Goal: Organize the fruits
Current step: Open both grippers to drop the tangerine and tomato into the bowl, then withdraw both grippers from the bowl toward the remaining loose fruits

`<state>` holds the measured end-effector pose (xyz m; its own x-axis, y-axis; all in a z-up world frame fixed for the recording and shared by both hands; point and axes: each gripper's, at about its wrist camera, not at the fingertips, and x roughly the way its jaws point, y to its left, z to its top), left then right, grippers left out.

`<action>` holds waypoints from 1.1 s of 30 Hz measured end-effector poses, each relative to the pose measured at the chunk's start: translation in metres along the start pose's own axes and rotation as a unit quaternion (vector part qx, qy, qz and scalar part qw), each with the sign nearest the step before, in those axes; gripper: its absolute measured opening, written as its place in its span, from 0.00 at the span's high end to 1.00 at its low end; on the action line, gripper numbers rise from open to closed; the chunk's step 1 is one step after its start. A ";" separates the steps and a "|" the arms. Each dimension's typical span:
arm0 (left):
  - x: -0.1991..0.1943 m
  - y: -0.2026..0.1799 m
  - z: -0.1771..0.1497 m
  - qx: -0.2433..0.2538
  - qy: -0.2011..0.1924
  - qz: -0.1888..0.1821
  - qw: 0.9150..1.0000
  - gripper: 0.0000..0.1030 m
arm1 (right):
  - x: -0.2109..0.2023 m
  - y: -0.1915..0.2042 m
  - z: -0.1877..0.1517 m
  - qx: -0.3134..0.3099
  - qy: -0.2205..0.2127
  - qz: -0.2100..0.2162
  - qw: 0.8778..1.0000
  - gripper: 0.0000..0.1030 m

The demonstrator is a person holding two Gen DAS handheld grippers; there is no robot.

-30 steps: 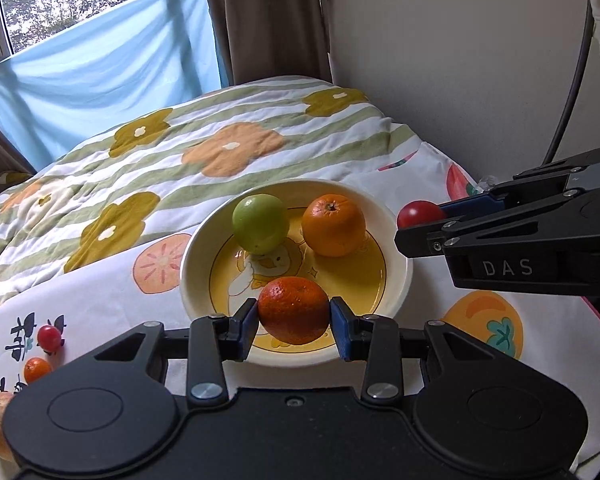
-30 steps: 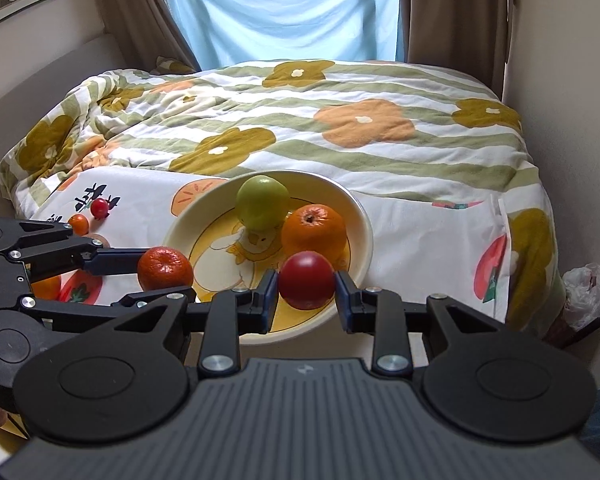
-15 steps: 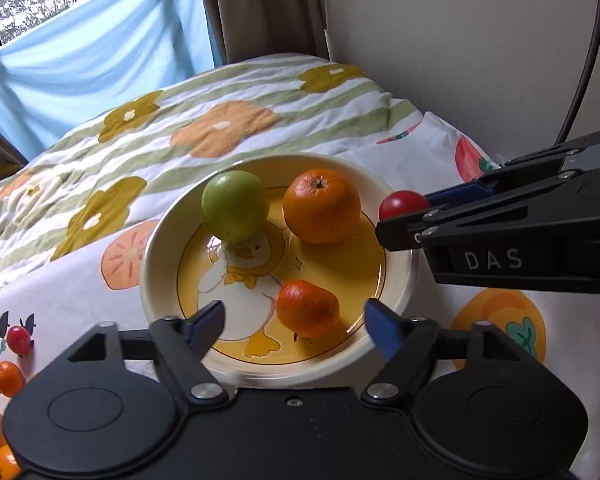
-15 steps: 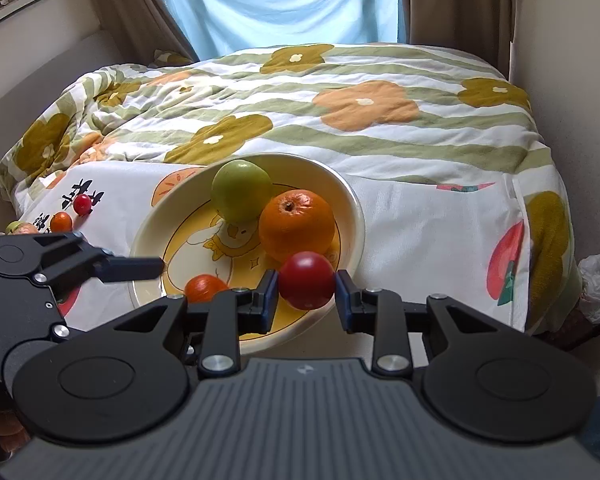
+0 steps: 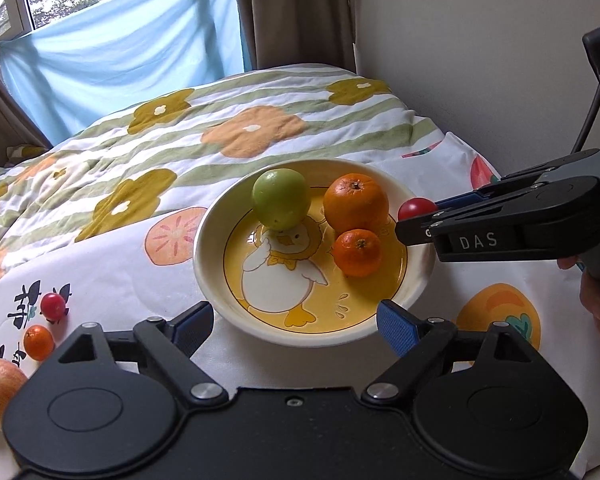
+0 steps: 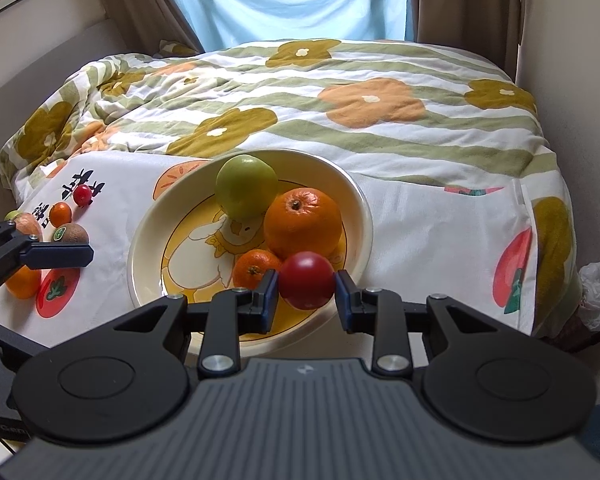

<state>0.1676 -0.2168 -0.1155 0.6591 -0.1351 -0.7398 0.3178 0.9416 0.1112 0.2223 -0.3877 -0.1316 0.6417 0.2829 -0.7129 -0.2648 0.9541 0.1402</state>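
Three fruits lie in the duck plate (image 5: 420, 280); the left gripper (image 5: 296, 326) gapes wide and empty before it; the right gripper (image 6: 307, 286) grips a red fruit (image 6: 306, 285) at its rim.

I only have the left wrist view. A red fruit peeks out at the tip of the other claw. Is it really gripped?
Observer: Yes. The right wrist view shows the right claw shut on the red fruit, one pad on each side, at the plate's rim.
Reviewer: Is there any fruit outside the plate that I can't see?
Observer: A kiwi with a sticker lies on the cloth, left of the plate.
Reviewer: Where does my left claw sit relative to it?
Observer: The left claw is open. One of its fingers crosses in front of the kiwi, and an orange lies just below that finger.
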 end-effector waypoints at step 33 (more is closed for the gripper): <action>-0.043 0.008 -0.008 -0.044 -0.032 0.040 0.998 0.11 | -0.042 0.023 -0.010 -0.009 -0.032 -0.001 0.999 0.03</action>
<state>0.1365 -0.2014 -0.0882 0.7233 -0.0752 -0.6864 0.2031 0.9732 0.1074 0.1820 -0.3789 -0.1052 0.6870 0.2863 -0.6679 -0.2748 0.9532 0.1260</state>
